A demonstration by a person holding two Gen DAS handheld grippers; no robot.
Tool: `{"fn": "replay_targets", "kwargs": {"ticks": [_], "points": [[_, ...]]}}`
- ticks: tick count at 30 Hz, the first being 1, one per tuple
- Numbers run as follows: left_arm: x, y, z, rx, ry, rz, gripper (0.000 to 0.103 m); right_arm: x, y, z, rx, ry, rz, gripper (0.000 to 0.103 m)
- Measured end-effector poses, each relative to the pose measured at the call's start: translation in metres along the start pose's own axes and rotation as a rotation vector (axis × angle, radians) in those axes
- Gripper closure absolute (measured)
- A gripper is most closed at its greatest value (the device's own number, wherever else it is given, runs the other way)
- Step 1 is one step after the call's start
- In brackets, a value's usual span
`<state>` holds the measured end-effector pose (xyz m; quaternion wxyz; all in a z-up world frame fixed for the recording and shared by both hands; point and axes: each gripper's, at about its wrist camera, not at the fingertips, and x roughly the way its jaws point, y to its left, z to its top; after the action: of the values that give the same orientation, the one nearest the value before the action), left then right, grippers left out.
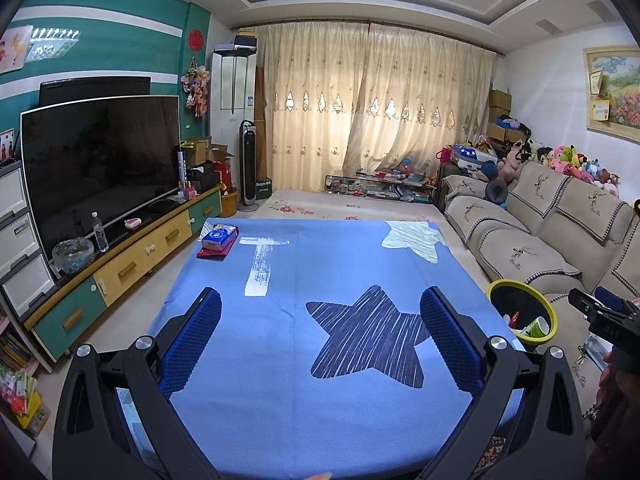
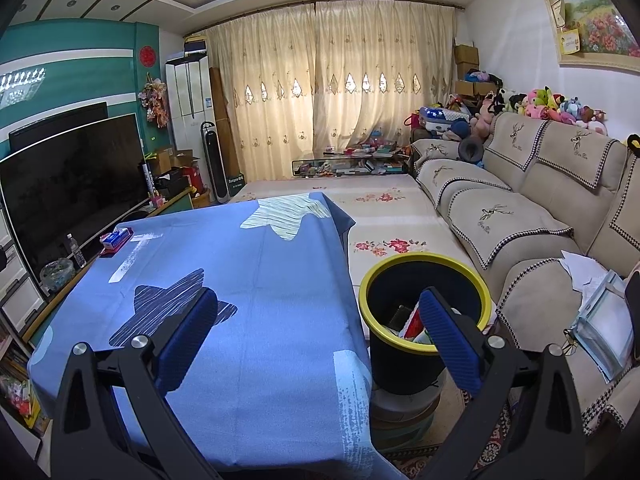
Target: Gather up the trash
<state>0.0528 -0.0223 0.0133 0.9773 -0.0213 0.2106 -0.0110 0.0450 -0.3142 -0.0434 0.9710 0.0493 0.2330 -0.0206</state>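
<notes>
A black bin with a yellow rim (image 2: 425, 280) stands off the table's right edge and holds several pieces of trash (image 2: 414, 326); the bin (image 1: 520, 312) shows in the left wrist view too. My left gripper (image 1: 320, 308) hangs open above the blue star-patterned tablecloth (image 1: 304, 264), nothing between its fingers. My right gripper (image 2: 318, 312) is open over the table's right edge, its right finger in front of the bin's mouth. The right gripper (image 1: 600, 316) appears at the far right of the left wrist view, beside the bin.
A tissue box on a red booklet (image 1: 218, 242) lies at the table's far left corner. A TV (image 1: 100, 168) on a low cabinet runs along the left. A beige sofa (image 2: 520, 216) with papers (image 2: 592, 304) flanks the right. A cluttered glass table (image 1: 380, 188) stands before the curtains.
</notes>
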Motion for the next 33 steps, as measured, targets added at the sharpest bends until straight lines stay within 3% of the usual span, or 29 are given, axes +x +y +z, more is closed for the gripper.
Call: {"fn": "replay_targets", "kwargs": {"ticks": [33], "points": [[0.0041, -0.0045, -0.0028, 0.001, 0.005, -0.005, 0.005, 0.0036, -0.0025, -0.0037, 0.006, 0.007, 0.003, 0.007]]}}
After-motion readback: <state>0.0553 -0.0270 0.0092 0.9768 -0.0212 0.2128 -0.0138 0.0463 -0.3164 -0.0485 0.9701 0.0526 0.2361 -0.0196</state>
